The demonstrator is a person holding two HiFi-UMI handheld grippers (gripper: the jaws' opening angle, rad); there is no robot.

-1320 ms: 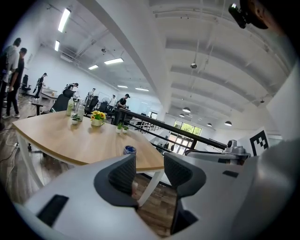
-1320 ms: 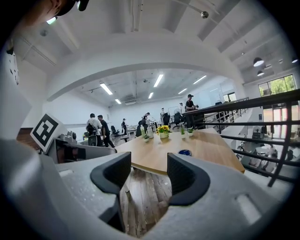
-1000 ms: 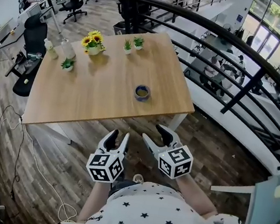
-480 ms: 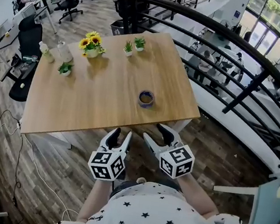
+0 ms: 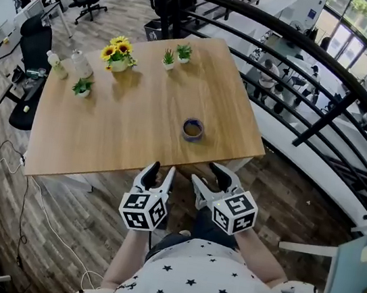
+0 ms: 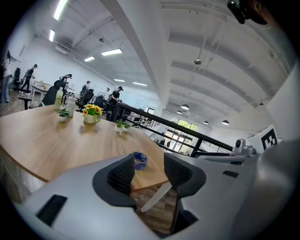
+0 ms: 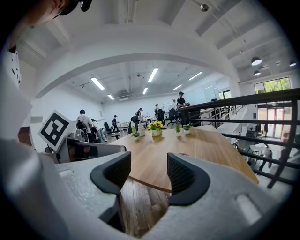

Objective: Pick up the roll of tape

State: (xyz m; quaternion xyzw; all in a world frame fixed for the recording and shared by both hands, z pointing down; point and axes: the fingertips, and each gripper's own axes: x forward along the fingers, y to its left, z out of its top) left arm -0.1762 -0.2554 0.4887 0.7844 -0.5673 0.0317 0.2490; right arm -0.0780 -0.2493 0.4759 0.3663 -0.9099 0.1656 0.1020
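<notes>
The grey left tool point(image 5: 159, 171) and grey right tool point(image 5: 208, 175) hung, jaws spread and empty, just off the near edge of the light wooden counter point(image 5: 138, 129). The small blue roll of tape point(image 5: 192, 129) lay flat beyond them, near that edge.

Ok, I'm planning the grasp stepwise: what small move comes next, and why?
Probably ease the left hand-held gripper forward over the table edge toward the roll of tape. It and the right hand-held gripper sit short of the table, jaws apart and empty; the tape shows nearly in line with the left one's gap.
</notes>
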